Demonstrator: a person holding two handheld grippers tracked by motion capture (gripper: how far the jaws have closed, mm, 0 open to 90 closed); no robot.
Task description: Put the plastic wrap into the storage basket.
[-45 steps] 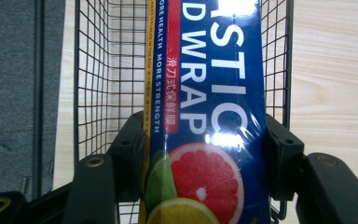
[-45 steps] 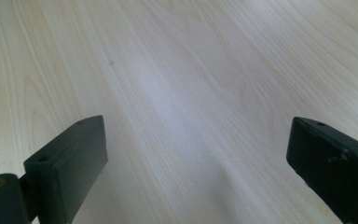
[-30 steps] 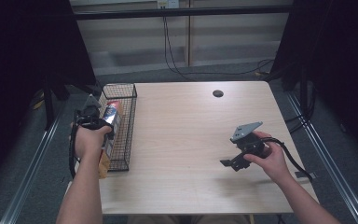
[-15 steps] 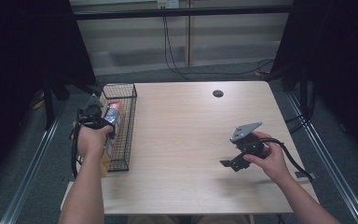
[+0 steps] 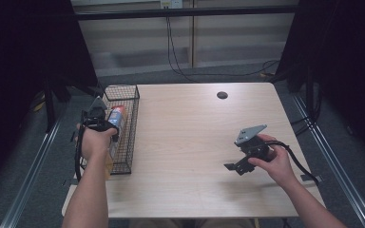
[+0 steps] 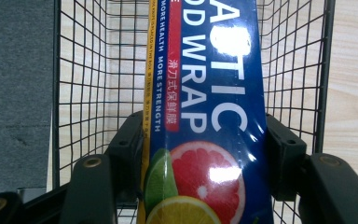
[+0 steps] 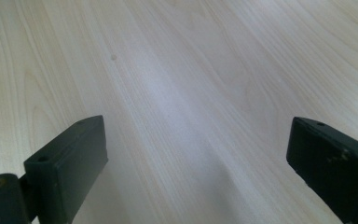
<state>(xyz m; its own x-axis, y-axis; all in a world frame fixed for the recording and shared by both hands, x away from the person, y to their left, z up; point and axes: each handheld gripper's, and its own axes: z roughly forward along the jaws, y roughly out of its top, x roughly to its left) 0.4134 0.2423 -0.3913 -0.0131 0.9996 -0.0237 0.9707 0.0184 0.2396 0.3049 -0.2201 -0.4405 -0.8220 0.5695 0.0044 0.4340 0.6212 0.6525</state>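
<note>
The left gripper [image 6: 205, 154] is seen clamped on a blue plastic wrap box [image 6: 209, 107], one jaw pressed against each long side. Compared with the pictures from a second earlier, the left hand [image 5: 94, 138] has been drawn slightly nearer and lower, so the box now sits over the near half of the black wire basket [image 5: 126, 128] at the table's left edge, its far end pointing up and away. This is judged to be the lowering of the box into the basket, release not yet made. The right gripper [image 7: 200, 163], jaws spread wide and empty, has been kept almost unmoved above the bare wooden table [image 5: 190, 118] at the right.
</note>
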